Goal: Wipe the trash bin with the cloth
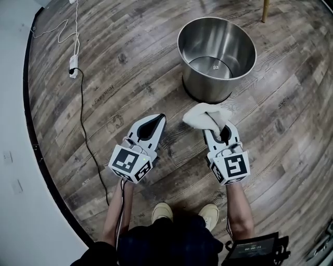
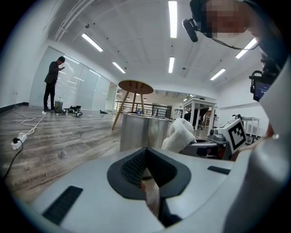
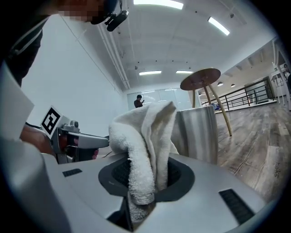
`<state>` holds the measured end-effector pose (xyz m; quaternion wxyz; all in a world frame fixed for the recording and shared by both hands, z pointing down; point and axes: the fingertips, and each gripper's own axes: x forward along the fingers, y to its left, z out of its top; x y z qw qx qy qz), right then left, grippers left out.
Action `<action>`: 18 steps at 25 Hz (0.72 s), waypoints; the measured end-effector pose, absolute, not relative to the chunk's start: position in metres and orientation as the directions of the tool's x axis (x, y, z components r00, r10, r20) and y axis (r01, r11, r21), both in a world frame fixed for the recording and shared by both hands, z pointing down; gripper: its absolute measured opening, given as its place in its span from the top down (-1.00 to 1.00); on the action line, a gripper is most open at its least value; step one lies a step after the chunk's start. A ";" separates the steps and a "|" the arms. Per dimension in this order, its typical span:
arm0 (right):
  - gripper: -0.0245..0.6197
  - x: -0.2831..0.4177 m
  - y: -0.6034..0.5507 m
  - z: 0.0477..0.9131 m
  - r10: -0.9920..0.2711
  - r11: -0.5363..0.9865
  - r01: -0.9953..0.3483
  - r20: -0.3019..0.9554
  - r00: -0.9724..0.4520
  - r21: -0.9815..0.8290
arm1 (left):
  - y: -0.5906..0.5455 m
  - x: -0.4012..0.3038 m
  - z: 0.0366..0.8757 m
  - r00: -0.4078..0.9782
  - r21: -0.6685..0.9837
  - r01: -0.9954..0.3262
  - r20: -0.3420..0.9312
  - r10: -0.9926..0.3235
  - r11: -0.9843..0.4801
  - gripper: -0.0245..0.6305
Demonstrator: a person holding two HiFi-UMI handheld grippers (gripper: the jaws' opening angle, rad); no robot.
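A round steel trash bin (image 1: 217,58) stands upright on the wood floor ahead of me, with nothing inside it; it also shows as the trash bin (image 2: 143,131) and the trash bin (image 3: 196,133). My right gripper (image 1: 222,133) is shut on a white cloth (image 1: 206,116), which bunches out past the jaws just short of the bin's base. The cloth (image 3: 143,150) hangs folded between the jaws. My left gripper (image 1: 151,130) is shut with nothing in it, held level beside the right one, a little left of the bin.
A white power strip (image 1: 73,66) with a white cable and a black cable (image 1: 89,145) lies on the floor at the left, near the white wall. A wooden table leg (image 1: 265,10) stands behind the bin. A person (image 2: 51,84) stands far off by glass walls.
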<state>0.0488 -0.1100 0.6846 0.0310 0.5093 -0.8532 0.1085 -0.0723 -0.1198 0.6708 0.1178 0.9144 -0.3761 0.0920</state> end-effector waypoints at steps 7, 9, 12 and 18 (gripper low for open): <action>0.63 0.033 -0.102 0.645 -0.847 0.483 -0.859 0.159 -0.508 -0.171 | -0.123 -0.072 0.627 0.701 0.117 -0.707 0.247 -0.669 -0.698 0.93; 0.63 0.035 -0.099 0.622 -0.846 0.484 -0.857 0.155 -0.510 -0.176 | -0.120 -0.073 0.605 0.699 0.108 -0.708 0.243 -0.672 -0.698 0.93; 0.63 0.043 -0.089 0.576 -0.851 0.474 -0.862 0.157 -0.501 -0.178 | -0.110 -0.072 0.562 0.695 0.116 -0.714 0.237 -0.679 -0.690 0.93; 0.63 0.063 -0.062 0.460 -0.861 0.461 -0.873 0.156 -0.483 -0.160 | -0.087 -0.056 0.443 0.704 0.103 -0.707 0.200 -0.682 -0.699 0.93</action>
